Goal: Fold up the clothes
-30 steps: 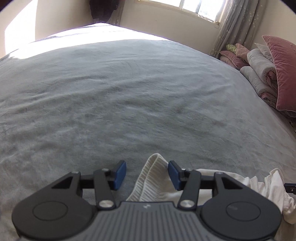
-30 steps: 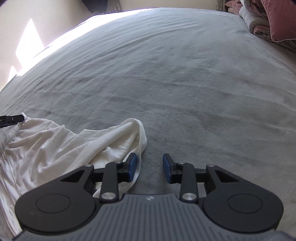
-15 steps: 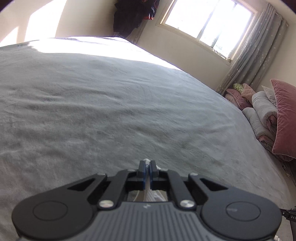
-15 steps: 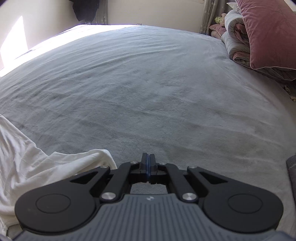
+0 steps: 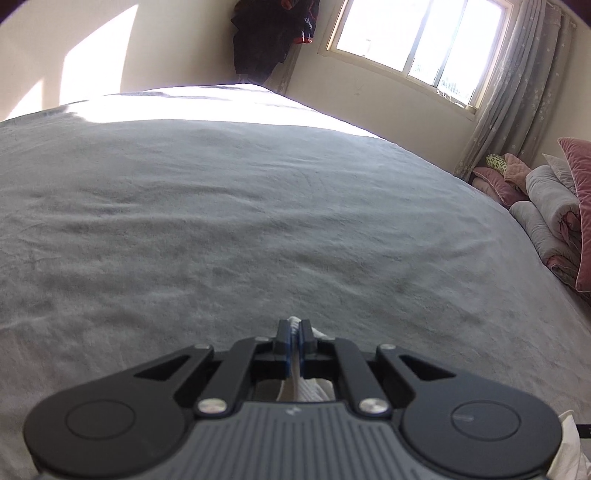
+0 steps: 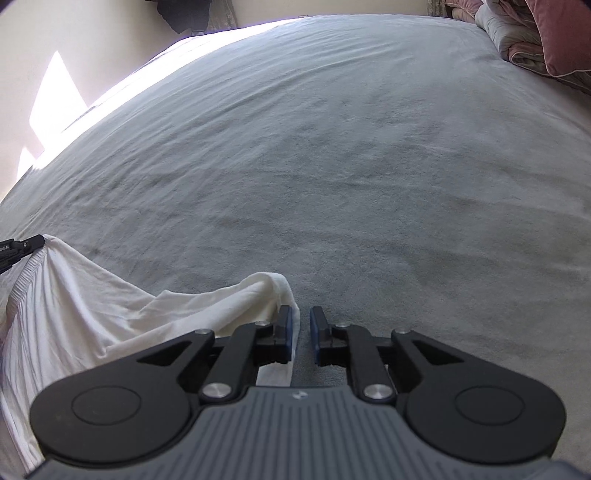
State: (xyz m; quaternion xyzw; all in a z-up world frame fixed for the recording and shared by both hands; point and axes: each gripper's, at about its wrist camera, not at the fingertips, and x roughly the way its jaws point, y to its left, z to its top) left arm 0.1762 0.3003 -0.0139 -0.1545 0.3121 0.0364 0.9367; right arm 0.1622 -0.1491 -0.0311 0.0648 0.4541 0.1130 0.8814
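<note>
The left gripper (image 5: pixel 294 345) has its blue pads pressed together on a ribbed edge of the white garment (image 6: pixel 92 317); a small tuft of cloth shows above the tips and more hangs under the body. The right gripper (image 6: pixel 300 338) has its pads a little apart, w/ nothing between them; the folded corner of the garment lies just beside its left pad, touching it. From there the cloth runs to the left of the right gripper and rises in a peak toward the tip of the other tool at the frame edge.

Under & ahead of both grippers is the bed (image 5: pixel 258 229), covered w/ a grey, soft, slightly wrinkled blanket. Farther, to the right of the left gripper, is a pile of pink & grey pillows (image 5: pixel 554 206) and rolled bedding. Far ahead the bed edge is in strong sun. Behind it a cream wall, a window (image 5: pixel 417 40) w/ a grey curtain (image 5: pixel 517 85) at its right, and dark clothes (image 5: pixel 273 33) hanging in the corner.

Most of the garment is hidden under the gripper bodies or cut off at the frame; which type of garment it is, I cannot tell. No hand is visible. The left gripper points more level, toward the window; the right one tilts down to the blanket.
</note>
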